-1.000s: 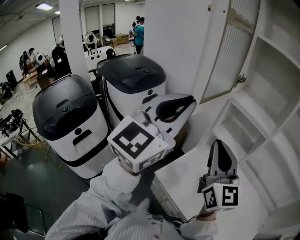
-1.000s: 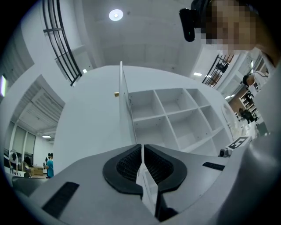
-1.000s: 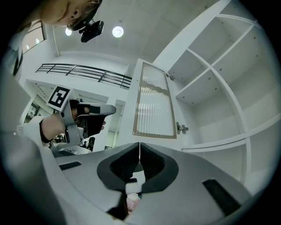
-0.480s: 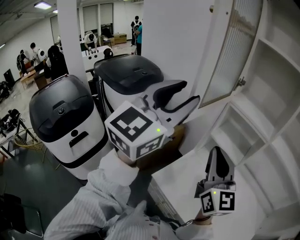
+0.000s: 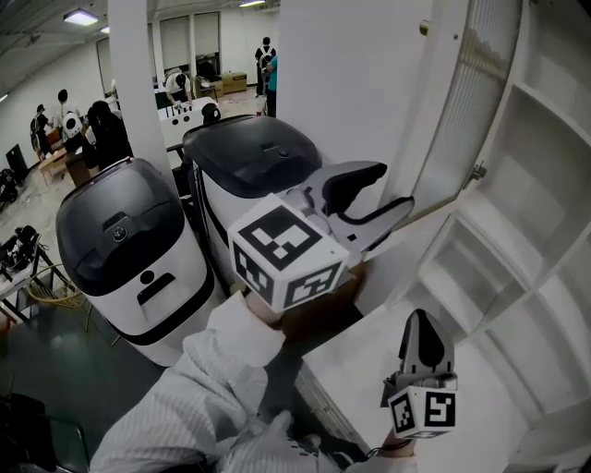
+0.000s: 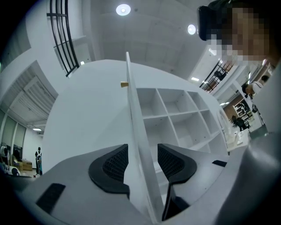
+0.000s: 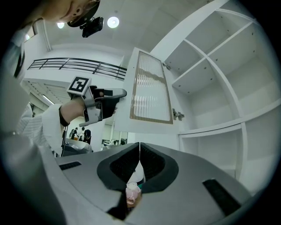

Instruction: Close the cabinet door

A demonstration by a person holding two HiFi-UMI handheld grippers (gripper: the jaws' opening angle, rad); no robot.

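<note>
Nearest the camera, the person's pale striped sleeve [image 5: 185, 406] leads up to the left tongs [image 5: 392, 187], and a marker cube [image 5: 286, 257] sits on their back. The right tongs [image 5: 418, 319] hang below the cabinet door [image 5: 441, 139], over the white tabletop [image 5: 355, 356]. Their jaws are pressed together with nothing between them, and they are well apart from the door.

The left tongs are at the door's lower free edge. Their jaws have just been opening and now stand wide apart. The thin white edge of the door runs up between the two ribbed pads, closer to the left pad, and neither pad clamps it.

The door is open, swung out from the white cabinet [image 5: 545, 185]. Its ribbed glass panel [image 7: 151, 90] faces the bare shelf compartments, and a small wooden knob [image 5: 424, 28] sits high on its free edge. A hinge [image 5: 476, 171] joins the door to the cabinet frame.

Beyond the door, on its outer side, two white machines with black domed lids [image 5: 120, 231] [image 5: 254, 152] stand side by side on the floor. Farther back in the hall, several people [image 5: 92, 125] are at work tables.
</note>
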